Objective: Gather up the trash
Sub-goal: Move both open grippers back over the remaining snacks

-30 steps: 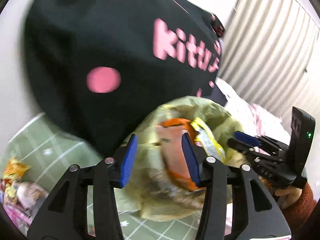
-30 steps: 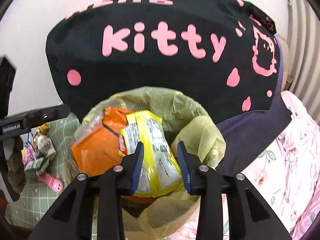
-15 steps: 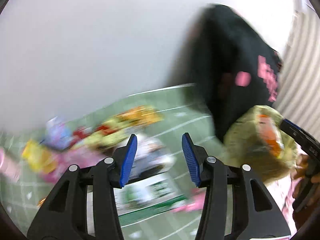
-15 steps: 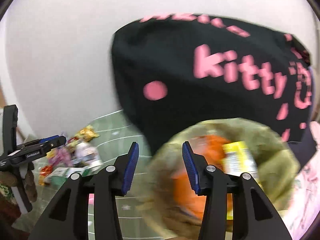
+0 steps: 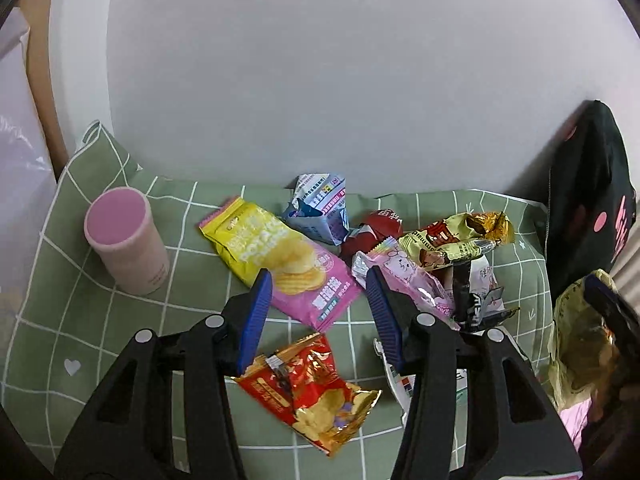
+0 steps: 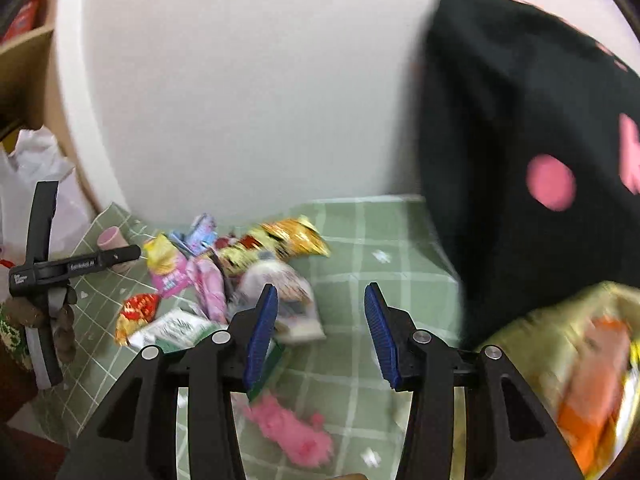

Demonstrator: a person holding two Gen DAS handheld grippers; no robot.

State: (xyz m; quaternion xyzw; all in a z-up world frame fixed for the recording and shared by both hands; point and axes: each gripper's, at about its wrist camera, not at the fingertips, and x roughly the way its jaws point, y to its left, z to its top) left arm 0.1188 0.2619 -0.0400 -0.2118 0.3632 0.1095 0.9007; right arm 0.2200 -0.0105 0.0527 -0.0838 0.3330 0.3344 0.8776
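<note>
Both my grippers swung from trash bag [image 6: 560, 364] back to wrapper pile. Left gripper [image 5: 316, 316] nearer, jaws just widened, empty, directly over yellow-pink chip packet [image 5: 280, 260], long axis diagonal. Right gripper [image 6: 318, 332] apart, empty.

Blurred trash bag [image 6: 560, 360], edge-cropped.

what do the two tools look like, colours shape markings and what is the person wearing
Both are alike: the left tool and right tool have matte black plastic fingers with triangular cut-outs and silver screw heads, tipped with ribbed blue pads. From the right wrist view, the left tool's black body carries small white lettering, too blurred to read. A dark reddish-brown sleeve shows beside it.
</note>
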